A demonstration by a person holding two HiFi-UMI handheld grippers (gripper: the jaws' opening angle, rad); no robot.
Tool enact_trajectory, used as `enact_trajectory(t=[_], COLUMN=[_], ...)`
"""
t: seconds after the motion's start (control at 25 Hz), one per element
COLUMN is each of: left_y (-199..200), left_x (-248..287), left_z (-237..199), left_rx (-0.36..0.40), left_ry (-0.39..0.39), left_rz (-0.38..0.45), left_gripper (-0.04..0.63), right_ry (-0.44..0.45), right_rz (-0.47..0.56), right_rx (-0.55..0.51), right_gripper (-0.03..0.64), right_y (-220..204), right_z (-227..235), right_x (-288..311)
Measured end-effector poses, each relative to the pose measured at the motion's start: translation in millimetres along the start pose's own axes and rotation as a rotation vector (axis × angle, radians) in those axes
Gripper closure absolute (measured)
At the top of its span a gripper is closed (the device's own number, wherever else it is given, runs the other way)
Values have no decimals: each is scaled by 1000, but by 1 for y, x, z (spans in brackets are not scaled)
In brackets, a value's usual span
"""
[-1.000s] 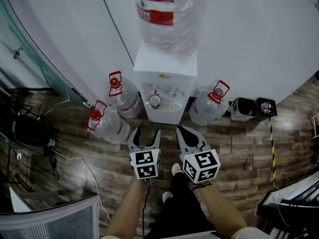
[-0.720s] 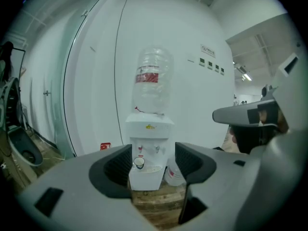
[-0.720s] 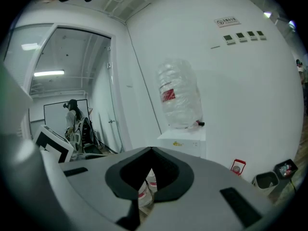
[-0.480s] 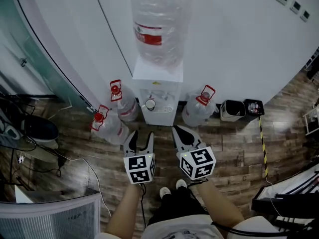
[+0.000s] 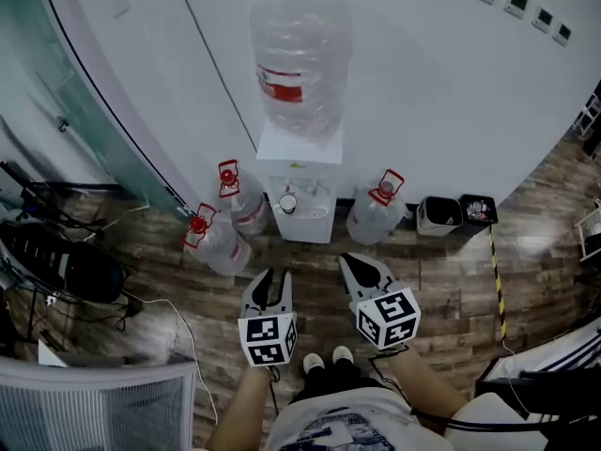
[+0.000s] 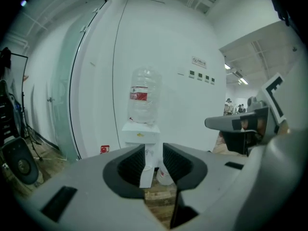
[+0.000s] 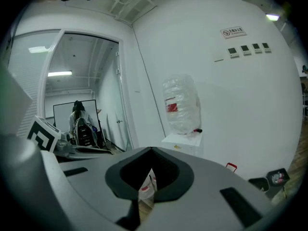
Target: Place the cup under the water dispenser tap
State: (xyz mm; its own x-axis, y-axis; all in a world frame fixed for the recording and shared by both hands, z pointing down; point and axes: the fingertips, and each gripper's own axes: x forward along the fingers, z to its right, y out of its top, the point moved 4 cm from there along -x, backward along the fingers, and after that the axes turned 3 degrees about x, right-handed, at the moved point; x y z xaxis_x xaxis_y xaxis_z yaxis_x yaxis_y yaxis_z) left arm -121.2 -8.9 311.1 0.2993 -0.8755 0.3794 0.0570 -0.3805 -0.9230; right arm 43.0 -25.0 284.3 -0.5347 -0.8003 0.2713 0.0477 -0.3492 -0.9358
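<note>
The cup [image 5: 288,202] is sitting in the water dispenser's [image 5: 300,163] recess, seemingly under the tap [image 5: 289,192], as wanted. I am holding my left gripper [image 5: 270,280] back, its empty jaws just narrowing and not quite meeting, and my right gripper [image 5: 362,266] with jaws clenched on nothing.

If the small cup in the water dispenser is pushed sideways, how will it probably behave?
The cup looks small and open-topped, so it is probably light and may slide or tip. It stands in the narrow recess of the dispenser, so it would likely soon hit a wall. Its contents cannot be seen.
</note>
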Motion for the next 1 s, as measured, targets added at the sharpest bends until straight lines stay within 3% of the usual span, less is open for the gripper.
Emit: enact_trajectory(t=[0.28,0.56,1.0], left_y=[23,22,20], left_x=[-22,-35,-32], left_z=[23,34,43], left_rx=[55,55,66], left_ry=[20,24,14], left_rz=[34,19,-4], left_gripper=[498,545,546], right_ry=[-1,60,106], right_rz=[26,34,14], right_rx=[60,27,-4], right_gripper=[597,597,597], right_y=[10,17,14], right_z=[17,6,-6], right_x=[-39,-50,-43])
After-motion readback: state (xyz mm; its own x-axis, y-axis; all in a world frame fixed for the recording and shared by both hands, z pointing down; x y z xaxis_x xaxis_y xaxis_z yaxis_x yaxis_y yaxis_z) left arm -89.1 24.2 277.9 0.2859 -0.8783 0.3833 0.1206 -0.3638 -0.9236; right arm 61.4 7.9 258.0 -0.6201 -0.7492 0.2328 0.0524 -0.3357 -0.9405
